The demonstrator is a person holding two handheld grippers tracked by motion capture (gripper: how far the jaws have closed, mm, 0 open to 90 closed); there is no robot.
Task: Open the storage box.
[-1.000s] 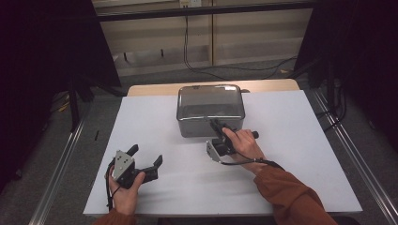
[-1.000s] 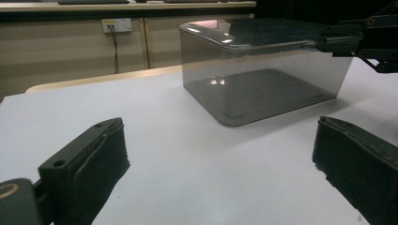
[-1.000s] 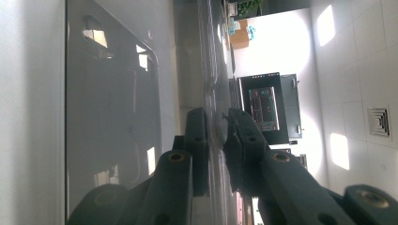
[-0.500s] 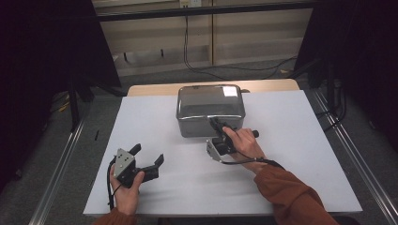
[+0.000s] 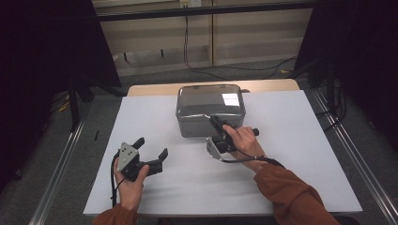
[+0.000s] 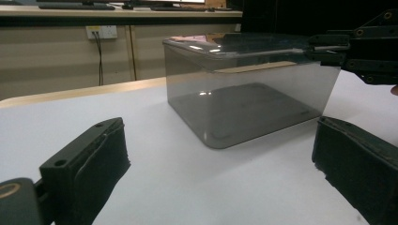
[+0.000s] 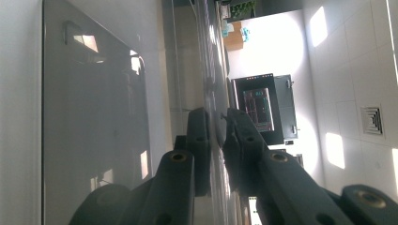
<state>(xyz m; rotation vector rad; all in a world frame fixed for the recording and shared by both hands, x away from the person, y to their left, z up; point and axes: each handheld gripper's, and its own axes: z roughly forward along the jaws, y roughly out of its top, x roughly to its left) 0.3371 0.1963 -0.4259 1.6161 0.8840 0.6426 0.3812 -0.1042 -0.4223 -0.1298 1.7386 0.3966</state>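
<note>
The right gripper [image 5: 218,124] pinches the near edge of the lid [image 5: 211,101] on a smoky translucent plastic box [image 6: 248,101], jaws nearly closed. The left gripper [image 5: 150,147], jaws wide and empty, waits well left of the box on the white table [image 5: 300,154]. Rigid, glossy and round-cornered, the box looks light and slippery; the thin lid rim seems the surest hold.

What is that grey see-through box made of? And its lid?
The box looks like smoky, see-through plastic: you can see its bottom through the glossy wall. The lid seems the same shiny plastic; it mirrors a bright light patch. The right claw pinches the lid's edge.
</note>
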